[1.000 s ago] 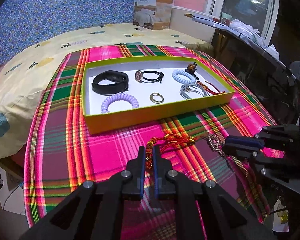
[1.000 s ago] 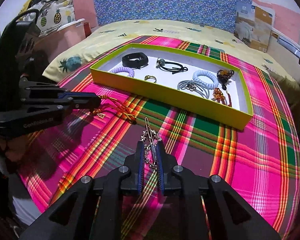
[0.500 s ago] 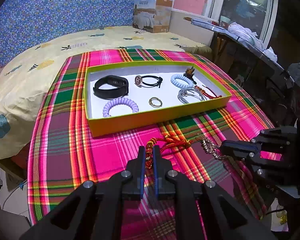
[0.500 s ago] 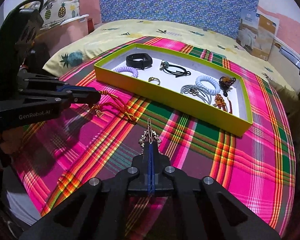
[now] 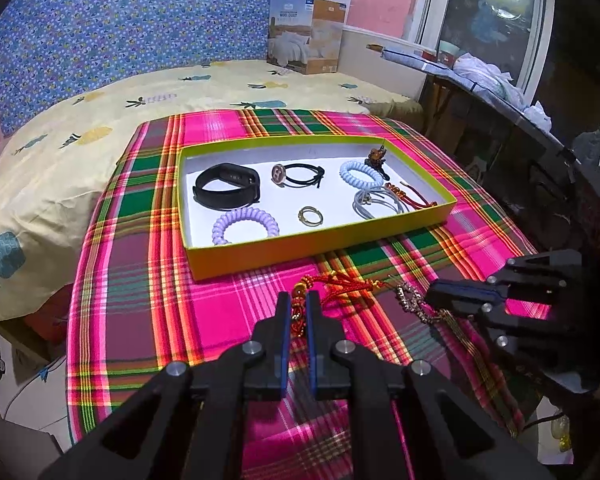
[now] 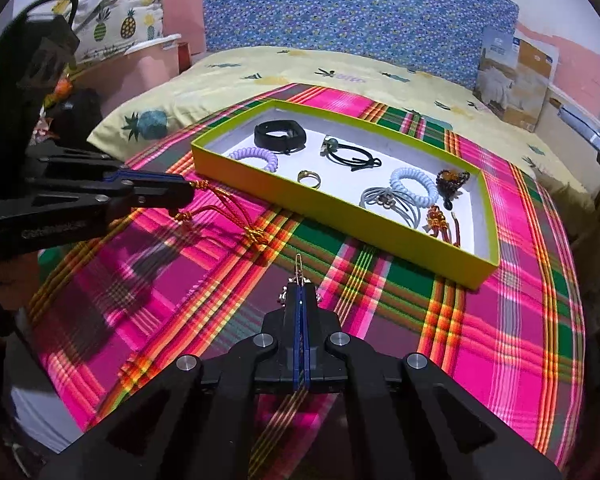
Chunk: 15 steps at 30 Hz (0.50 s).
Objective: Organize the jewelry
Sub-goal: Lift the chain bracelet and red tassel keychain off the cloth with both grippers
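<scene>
Right gripper point(image 6: 300, 292) hid most of the metal clip point(image 6: 298, 266) between its closed jaws; left gripper's point(image 5: 299, 304) jaws covered the red cord's point(image 5: 340, 284) beaded end.

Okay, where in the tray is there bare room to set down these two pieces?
The tray is barest along its back wall behind the black band, and on the front floor between the gold ring and grey ties. The right end is crowded.
</scene>
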Available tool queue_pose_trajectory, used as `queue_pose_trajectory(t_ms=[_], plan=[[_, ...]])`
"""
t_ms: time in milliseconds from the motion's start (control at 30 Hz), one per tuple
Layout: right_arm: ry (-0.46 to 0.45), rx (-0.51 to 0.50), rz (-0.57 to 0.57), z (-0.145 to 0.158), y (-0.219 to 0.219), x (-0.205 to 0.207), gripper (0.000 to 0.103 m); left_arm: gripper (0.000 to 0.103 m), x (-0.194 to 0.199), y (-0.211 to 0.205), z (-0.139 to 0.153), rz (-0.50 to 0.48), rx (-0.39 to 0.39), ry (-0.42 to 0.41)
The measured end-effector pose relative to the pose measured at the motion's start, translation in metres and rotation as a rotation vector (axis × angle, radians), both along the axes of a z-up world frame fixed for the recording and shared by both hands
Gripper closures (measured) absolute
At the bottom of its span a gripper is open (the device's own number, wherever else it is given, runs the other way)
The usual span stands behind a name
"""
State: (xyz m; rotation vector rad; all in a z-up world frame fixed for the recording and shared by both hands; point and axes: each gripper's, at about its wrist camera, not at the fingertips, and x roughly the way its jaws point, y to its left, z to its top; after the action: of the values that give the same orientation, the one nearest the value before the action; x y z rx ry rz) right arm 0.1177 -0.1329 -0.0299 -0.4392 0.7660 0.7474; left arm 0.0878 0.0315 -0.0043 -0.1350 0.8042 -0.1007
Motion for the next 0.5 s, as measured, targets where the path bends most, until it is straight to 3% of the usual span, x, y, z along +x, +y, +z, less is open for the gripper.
queue_pose_trajectory(t_ms=[367,500], plan=[[-0.003,-0.04,0.02,-0.0076,0.0031,0.0036,0.102,0.096,-0.0016,0.0036,-0.0018,0.005,-0.012,0.002],[0.0,-0.039,0.038,-0.0084,0.0032,0.0029,0.096,0.096,-0.0014,0.0027,-0.0016,0.003,-0.013,0.001]])
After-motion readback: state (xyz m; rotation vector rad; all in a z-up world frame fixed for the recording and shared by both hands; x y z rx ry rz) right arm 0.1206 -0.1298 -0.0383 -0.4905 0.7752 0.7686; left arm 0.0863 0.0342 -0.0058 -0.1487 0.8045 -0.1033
